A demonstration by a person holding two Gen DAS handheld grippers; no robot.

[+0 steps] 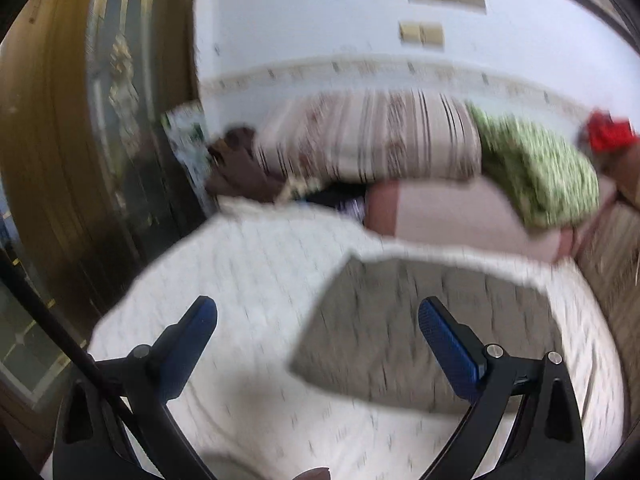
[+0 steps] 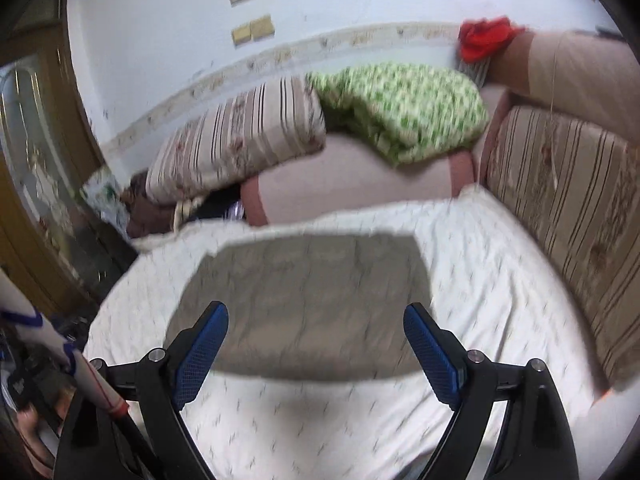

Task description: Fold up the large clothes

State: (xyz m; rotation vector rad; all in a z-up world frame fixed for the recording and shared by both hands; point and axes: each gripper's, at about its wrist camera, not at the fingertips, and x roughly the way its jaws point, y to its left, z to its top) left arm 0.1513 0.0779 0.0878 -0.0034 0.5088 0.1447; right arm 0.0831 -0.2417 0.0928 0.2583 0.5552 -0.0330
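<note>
Blue-padded left gripper (image 1: 318, 312) and right gripper (image 2: 316, 318) both hang spread wide, holding nothing, over the white bedsheet (image 2: 480, 248). Everything's motion-smeared, so fabric detail is hard to read. The grey garment (image 2: 308, 304) lies flat as a neat rectangle mid-bed, below both.

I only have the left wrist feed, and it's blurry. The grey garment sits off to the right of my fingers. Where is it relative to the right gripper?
Observer: In the right wrist view the grey garment lies straight ahead of the right gripper, folded into a rough rectangle on the white bed cover.
Operator: Is that gripper holding any of it?
Observer: No. Its jaws stand wide open, nothing between them.
Operator: What's right of the bed there?
Observer: A striped cushion runs along the cover's right edge.
</note>
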